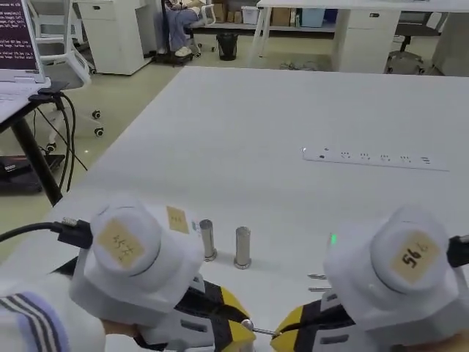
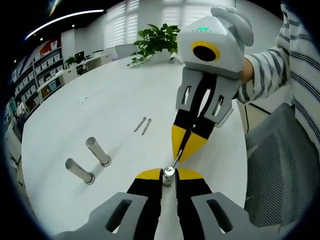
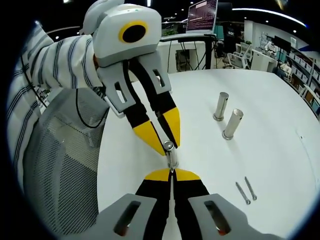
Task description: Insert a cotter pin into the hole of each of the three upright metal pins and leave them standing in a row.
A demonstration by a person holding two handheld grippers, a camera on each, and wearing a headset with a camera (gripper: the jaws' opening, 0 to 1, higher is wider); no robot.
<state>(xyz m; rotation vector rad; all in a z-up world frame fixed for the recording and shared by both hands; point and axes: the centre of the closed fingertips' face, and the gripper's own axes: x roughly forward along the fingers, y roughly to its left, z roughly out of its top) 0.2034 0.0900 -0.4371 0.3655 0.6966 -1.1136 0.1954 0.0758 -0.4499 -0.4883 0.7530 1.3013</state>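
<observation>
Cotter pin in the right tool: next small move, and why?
Probably ease the right tool forward so the cotter pin slides into the metal pin held by the left tool. Its tip sits at that pin's top end; whether it has entered the hole, I cannot tell.

White worktop [image 1: 293,132]; silver-grey metal pins [image 1: 242,246] and cotter pins [image 2: 143,125]. Left gripper [image 2: 169,175] and right gripper [image 3: 171,172] alike: pale grey bodies, black jaws tipped yellow. Sleeve [image 3: 60,65] — white, dark-striped.
</observation>
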